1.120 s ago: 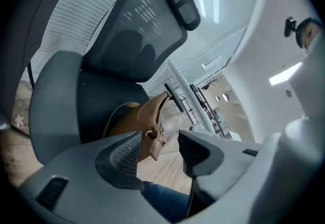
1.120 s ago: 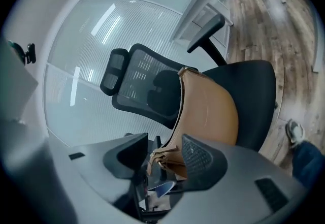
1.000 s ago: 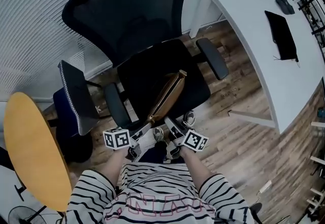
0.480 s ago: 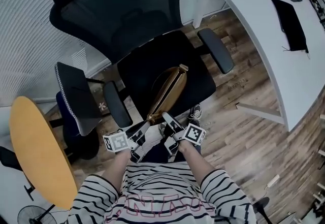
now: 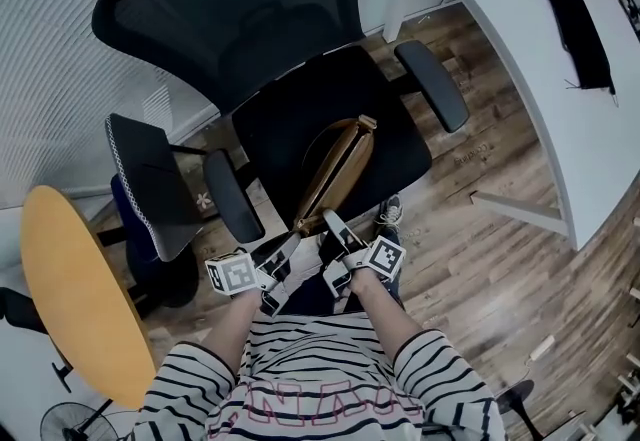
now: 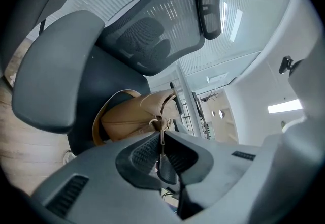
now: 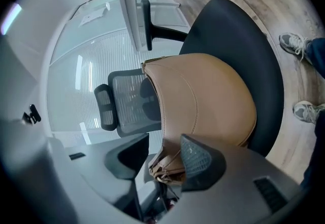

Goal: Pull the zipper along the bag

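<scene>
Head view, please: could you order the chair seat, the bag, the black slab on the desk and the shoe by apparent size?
1. Seat.
2. Bag and slab: about alike, so unranked.
3. Shoe.

One bag (image 5: pixel 335 167) was counted on one office chair (image 5: pixel 285 124), one round table (image 5: pixel 70 299) left of it, one desk (image 5: pixel 515 54) right of it
</scene>
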`<state>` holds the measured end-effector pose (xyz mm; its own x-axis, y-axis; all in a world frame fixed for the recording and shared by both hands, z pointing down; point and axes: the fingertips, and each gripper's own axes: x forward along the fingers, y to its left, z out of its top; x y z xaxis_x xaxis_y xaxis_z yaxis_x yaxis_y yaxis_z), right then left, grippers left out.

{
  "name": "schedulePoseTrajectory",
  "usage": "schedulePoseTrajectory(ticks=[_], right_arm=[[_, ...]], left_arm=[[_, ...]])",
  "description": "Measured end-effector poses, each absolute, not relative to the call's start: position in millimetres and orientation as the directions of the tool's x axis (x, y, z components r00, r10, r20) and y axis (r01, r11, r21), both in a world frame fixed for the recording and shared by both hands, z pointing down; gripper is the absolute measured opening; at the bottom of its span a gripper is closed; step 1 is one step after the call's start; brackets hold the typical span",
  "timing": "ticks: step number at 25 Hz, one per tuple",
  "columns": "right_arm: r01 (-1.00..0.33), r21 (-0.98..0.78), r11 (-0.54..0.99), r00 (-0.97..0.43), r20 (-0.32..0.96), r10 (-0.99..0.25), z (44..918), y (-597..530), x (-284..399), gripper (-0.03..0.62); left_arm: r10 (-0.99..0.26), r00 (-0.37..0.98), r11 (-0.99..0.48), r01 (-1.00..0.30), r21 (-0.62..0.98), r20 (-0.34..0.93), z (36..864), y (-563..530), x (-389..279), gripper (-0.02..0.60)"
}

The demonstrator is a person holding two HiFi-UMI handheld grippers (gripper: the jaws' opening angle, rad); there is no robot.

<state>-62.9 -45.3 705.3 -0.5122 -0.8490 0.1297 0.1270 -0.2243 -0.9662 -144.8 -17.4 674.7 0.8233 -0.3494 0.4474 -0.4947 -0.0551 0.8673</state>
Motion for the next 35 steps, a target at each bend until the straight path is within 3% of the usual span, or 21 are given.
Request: schedulePoseTrajectory(ticks=[5,14,20,28,35], right_arm=[[0.159,-0.966,-0.203,-0.497,0.099,-0.862,704,-39,-64,0.146],[0.181,-0.977,-0.111,-0.486,0.009,-0.874,688,-36,-70,0.140],[0.166,-0.985,-0.047,-0.547,-0.052,-0.836,675,-36,-81,0.093],[0.013,-1.000,0.002,-0.598,-0.010,-0.801,675,-34,-85,0.040],[-0.273,-0.962,0.016,-0.627,0.165,-0.761,682,-37,-74,0.037]], left_arm=[[-0.313,0.827,-0.104,-0.518,0.849,0.466,677,-13,-142,0.044],[-0.294,0.816,-0.160,-0.556,0.816,0.498,680,-8,-143,0.044],[-0.280,0.800,-0.218,-0.592,0.776,0.531,681,-7,-142,0.044],[-0.298,0.782,-0.222,-0.615,0.757,0.548,681,-5,-143,0.044],[-0.327,0.779,-0.194,-0.610,0.769,0.535,679,-3,-142,0.044]])
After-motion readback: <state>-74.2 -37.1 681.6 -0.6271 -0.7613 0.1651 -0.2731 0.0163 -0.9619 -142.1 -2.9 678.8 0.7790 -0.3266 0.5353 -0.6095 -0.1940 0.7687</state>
